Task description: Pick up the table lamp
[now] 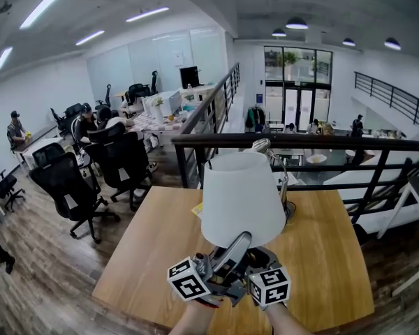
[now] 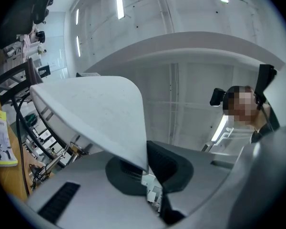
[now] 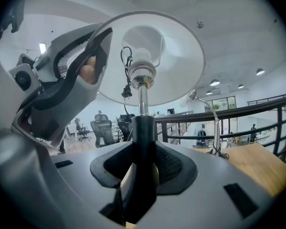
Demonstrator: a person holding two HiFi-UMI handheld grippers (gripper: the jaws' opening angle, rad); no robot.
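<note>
The table lamp has a white cone shade [image 1: 239, 197] on a metal rod above a black stem [image 3: 142, 132]. In the head view it stands upright over the wooden table [image 1: 321, 257]; its base is hidden behind the shade and both grippers. My left gripper [image 1: 239, 243] reaches up from below and is shut on the shade's lower rim [image 2: 133, 147], with the edge pinched between its pads [image 2: 145, 168]. My right gripper [image 3: 142, 168] is shut on the black stem, just under the shade. The bulb socket [image 3: 142, 73] and a dangling cord show inside the shade.
A chrome gooseneck lamp [image 1: 265, 146] stands at the table's far edge, in front of a black railing [image 1: 314, 143]. A yellow leaflet [image 1: 197, 209] lies on the table left of the lamp. Black office chairs [image 1: 70, 187] and desks with people fill the left floor.
</note>
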